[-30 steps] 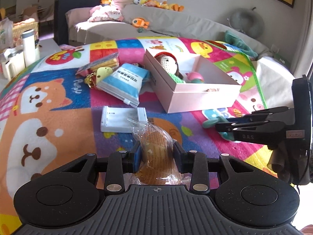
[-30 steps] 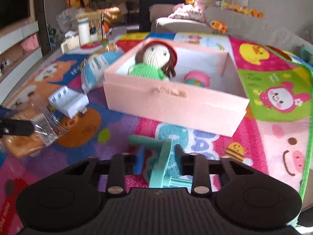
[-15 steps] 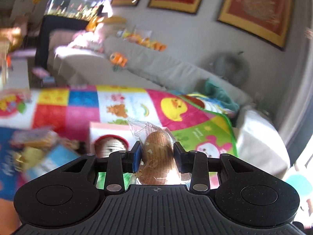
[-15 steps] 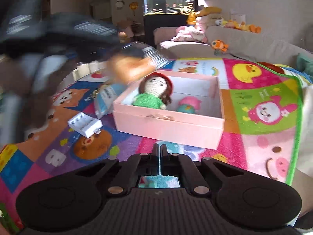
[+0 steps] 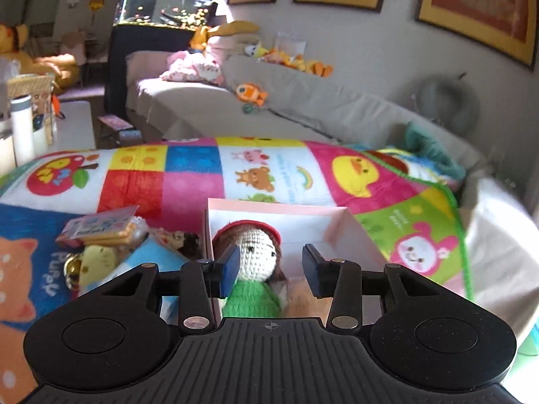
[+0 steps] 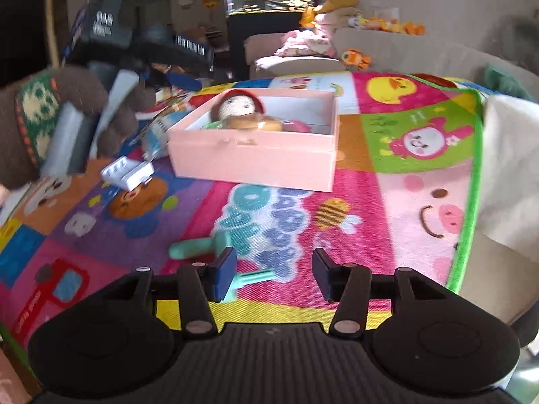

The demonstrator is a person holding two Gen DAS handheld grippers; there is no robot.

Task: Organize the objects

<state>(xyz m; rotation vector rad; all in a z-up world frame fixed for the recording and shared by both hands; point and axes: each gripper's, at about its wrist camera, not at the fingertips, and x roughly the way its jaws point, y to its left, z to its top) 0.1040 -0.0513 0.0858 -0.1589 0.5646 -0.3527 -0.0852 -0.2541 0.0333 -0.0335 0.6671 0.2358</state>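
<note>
Right wrist view: colourful cartoon blanket (image 6: 337,242), grey sofa (image 6: 421,54) beyond; both tongs opening, empty.

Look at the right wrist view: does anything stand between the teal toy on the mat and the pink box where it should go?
Nothing visible does. The teal toy lies on the mat by the right gripper, whose opening jaws hold nothing. Only bare mat separates it from the pink box, which is open on top.

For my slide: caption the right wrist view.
Right gripper, fingers opening, above a teal toy on the mat; pink box holds doll and bread.
</note>
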